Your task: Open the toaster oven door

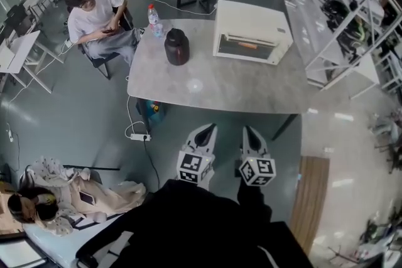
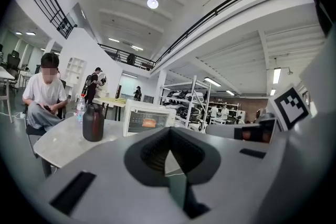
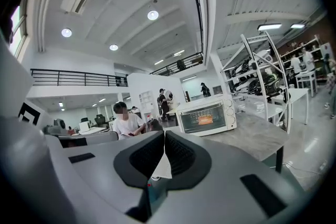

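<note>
The white toaster oven [image 1: 251, 31] stands on the far right part of a grey marble table [image 1: 220, 88]. Its glass door is closed, and something orange shows behind the glass. Both grippers hang well short of the table, over the floor, and hold nothing. My left gripper [image 1: 208, 130] is shut, its pads meeting at the tip. My right gripper [image 1: 250, 132] is shut likewise. In the left gripper view the oven [image 2: 148, 118] lies beyond the shut left gripper [image 2: 168, 134]. In the right gripper view the oven [image 3: 206, 115] sits up and right of the shut right gripper [image 3: 165, 136].
A dark jar [image 1: 176, 47] and a water bottle [image 1: 152, 16] stand left of the oven. A seated person [image 1: 94, 19] is at the table's far left corner. Metal shelving [image 1: 352, 3] lines the right. A power strip [image 1: 139, 136] and cables lie on the floor by the near left.
</note>
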Available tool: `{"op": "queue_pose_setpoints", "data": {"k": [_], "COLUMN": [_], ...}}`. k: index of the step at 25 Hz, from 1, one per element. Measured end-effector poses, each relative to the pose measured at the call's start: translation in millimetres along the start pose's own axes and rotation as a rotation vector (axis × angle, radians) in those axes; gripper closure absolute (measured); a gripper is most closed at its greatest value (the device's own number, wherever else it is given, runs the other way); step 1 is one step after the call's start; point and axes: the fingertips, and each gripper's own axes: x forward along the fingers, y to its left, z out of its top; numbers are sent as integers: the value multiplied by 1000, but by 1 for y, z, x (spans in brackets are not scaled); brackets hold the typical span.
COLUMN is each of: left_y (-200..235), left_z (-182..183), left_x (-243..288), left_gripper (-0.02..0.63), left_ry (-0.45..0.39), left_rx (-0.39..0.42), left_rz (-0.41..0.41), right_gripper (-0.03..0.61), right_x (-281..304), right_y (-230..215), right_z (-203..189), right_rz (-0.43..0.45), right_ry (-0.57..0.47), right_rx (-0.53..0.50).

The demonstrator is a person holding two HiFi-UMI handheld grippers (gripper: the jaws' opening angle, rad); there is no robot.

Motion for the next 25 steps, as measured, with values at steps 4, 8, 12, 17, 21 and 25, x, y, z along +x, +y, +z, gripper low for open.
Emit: {"op": "queue_pose_setpoints", "data": {"k": [4, 8, 12, 17, 21, 25], "left_y": [24, 48, 70, 89, 97, 99], "left_z": [26, 44, 52, 56, 61, 60], "left_x": [60, 109, 151, 180, 200, 222], "left_gripper": [611, 611, 611, 611, 611, 611], "left_ry": [-7, -8, -8, 8, 12, 28], "left_rx": [-1, -3, -6, -9, -16, -18], "left_rz": [13, 31, 51, 70, 77, 88], "right_gripper": [568, 568, 568, 568, 568, 568], "right_x": [57, 108, 152, 186, 207, 222], "right_y": [-25, -48, -67, -80, -91, -108], "right_z": [30, 50, 62, 67, 68, 71], "right_rz": [18, 31, 51, 58, 65, 68], "right_ry": [3, 14, 21, 47, 58, 72], "right_rx": [-4, -7, -1, 5, 10, 14]}}
